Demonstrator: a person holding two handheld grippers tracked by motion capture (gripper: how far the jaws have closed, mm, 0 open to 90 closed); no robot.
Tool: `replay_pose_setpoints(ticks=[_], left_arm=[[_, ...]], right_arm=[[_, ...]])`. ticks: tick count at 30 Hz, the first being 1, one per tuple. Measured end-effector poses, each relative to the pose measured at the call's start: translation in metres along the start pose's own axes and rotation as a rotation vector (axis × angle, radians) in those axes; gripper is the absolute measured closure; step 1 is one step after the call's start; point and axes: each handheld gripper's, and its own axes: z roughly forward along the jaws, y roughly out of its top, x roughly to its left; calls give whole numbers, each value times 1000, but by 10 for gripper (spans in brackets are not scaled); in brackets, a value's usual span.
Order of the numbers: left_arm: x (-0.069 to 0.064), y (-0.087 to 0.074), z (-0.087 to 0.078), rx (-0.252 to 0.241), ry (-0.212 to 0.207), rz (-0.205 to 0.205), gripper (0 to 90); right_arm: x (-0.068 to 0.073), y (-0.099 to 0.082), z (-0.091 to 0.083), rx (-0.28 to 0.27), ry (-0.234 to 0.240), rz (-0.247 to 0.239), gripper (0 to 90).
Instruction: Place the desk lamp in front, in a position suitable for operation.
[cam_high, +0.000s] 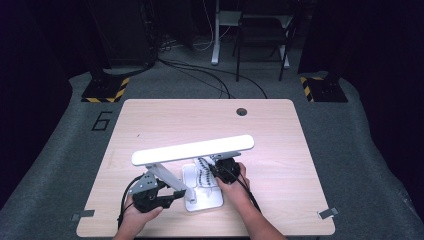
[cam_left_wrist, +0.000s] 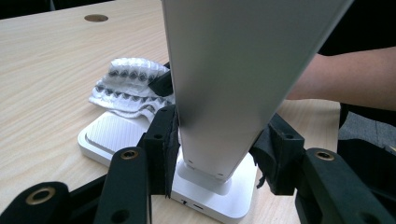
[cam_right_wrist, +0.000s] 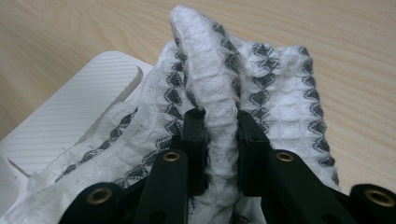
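The white desk lamp (cam_high: 192, 150) stands near the front of the wooden table (cam_high: 150, 120); the left gripper (cam_left_wrist: 217, 149) squeezes its arm; the right gripper (cam_right_wrist: 220, 140) pinches a bunched white cloth (cam_right_wrist: 261, 79) lying on the lamp's base (cam_left_wrist: 107, 135); cables (cam_high: 210, 75) cross the grey floor behind.

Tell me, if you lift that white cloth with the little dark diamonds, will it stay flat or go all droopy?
Probably droopy. The cloth is already bunched into soft folds where the right gripper pinches a ridge of it. It looks light, with its puffy waffle weave. It likely won't slip out easily, since that bumpy surface gives the pads something to bite.
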Motion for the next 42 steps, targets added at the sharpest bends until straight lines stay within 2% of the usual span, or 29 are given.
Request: replay_pose_setpoints(ticks=[6, 9, 11, 13, 18, 19, 21, 23, 37, 40, 41, 42], left_arm=[[0, 0, 0, 2, -2, -3, 536], [0, 0, 0, 1, 4, 0, 536], [0, 0, 0, 1, 4, 0, 537], [0, 0, 0, 2, 1, 2, 536], [0, -1, 0, -1, 2, 4, 534], [0, -1, 0, -4, -3, 2, 532], [1, -1, 0, 4, -24, 4, 524], [1, -1, 0, 6, -43, 9, 520], [2, 1, -1, -3, -63, 18, 511], [3, 3, -1, -15, -74, 11, 501], [3, 4, -2, -46, -71, -5, 476], [3, 4, -2, -46, -71, -5, 473]], right_arm=[[1, 5, 1, -4, -15, 27, 764], [11, 12, -1, -36, -2, -3, 760], [13, 13, 0, -38, -3, 0, 759], [20, 17, 2, -42, 16, -8, 749], [26, 16, 6, -21, 21, -13, 736], [28, 16, 7, -19, 39, -27, 731], [31, 15, 8, -6, 37, -45, 728], [32, 14, 9, -4, 40, -59, 725], [35, 8, 5, -4, 45, -94, 721], [35, 8, 5, -5, 43, -92, 718], [36, 7, 4, 0, 42, -81, 718], [36, 7, 4, 0, 42, -81, 718]])
